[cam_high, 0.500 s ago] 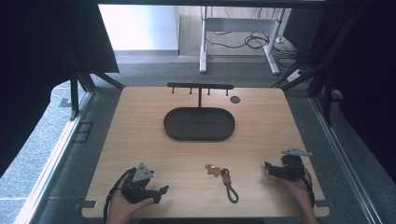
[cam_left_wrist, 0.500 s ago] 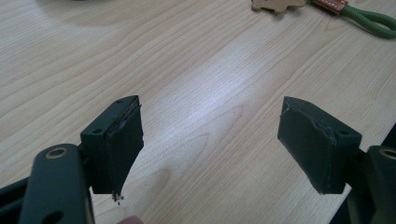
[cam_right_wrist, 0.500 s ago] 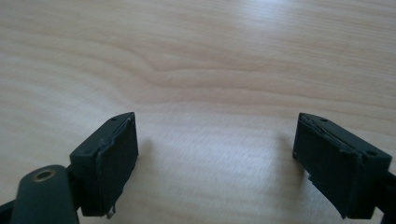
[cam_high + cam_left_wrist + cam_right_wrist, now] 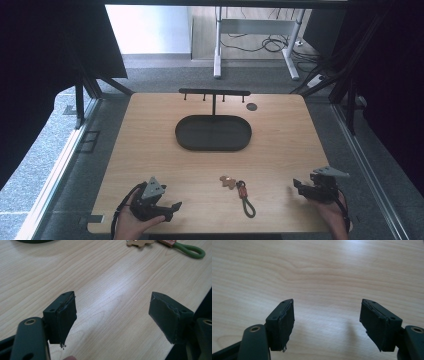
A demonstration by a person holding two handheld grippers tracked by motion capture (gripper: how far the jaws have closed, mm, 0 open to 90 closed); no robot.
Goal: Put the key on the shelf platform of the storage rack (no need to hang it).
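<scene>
Both tools near the bench edge — left tool (image 4: 172,205) and right tool (image 4: 296,184) with jaws apart, empty. Between them lies the keychain (image 4: 239,190): light, floppy green loop (image 4: 191,250), likely easiest pinched there. Beyond — dark tray (image 4: 213,133), hook rack (image 4: 214,92).
</scene>
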